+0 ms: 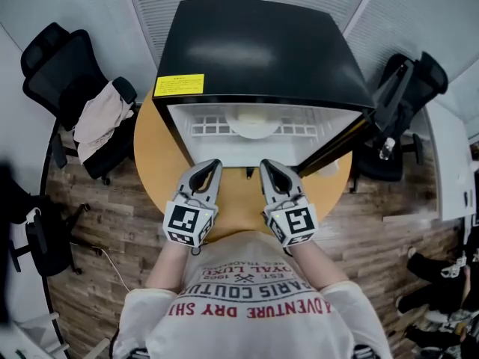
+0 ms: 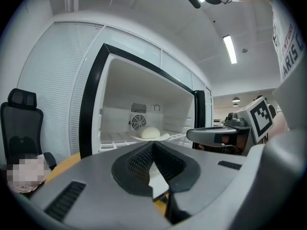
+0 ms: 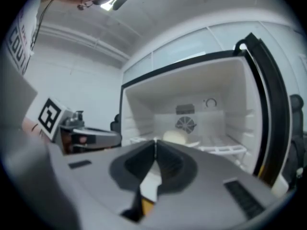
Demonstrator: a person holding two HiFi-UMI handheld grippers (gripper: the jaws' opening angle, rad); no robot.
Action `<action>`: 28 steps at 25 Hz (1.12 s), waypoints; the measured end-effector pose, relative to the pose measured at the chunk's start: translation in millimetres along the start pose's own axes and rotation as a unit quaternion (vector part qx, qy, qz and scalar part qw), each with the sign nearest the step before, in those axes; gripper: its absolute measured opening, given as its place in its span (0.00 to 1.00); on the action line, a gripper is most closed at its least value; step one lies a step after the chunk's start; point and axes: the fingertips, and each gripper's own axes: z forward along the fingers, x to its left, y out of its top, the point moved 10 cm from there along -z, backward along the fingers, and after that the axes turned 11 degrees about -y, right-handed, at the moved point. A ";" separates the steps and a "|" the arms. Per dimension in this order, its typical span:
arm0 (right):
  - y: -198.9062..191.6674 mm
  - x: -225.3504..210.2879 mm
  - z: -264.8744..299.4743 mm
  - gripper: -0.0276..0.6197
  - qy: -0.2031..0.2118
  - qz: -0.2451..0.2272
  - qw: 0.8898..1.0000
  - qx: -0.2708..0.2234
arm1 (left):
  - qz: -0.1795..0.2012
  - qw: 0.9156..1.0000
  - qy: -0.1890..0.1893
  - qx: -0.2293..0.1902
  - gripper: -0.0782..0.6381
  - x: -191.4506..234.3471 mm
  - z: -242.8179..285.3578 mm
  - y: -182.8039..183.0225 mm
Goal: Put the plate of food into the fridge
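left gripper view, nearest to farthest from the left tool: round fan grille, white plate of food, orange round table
1. orange round table, just below, left
2. white plate of food, on fridge shelf
3. round fan grille, back wall

Food (image 2: 150,132) on plate (image 2: 164,137) indistinct, perhaps dough.

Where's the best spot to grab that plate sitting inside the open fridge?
Probably its near rim, coming straight in through the open front: the plate lies flat on the wire shelf, food heaped mid-plate, and the fridge walls off both sides.
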 end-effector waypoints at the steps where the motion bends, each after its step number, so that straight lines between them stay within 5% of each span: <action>1: -0.4 0.9 -0.1 0.09 -0.001 -0.012 1.000 0.001 | 0.003 1.000 -0.001 0.001 0.15 -0.6 0.3 -0.3; 19: 9.1 -15.4 -5.0 0.09 -0.052 -0.034 0.998 0.007 | 0.023 0.999 0.017 0.019 0.15 -1.6 5.6 5.8; 28: 9.9 -15.9 -2.2 0.09 -0.045 -0.041 0.998 0.011 | 0.025 0.999 0.024 0.027 0.15 -2.1 6.7 7.0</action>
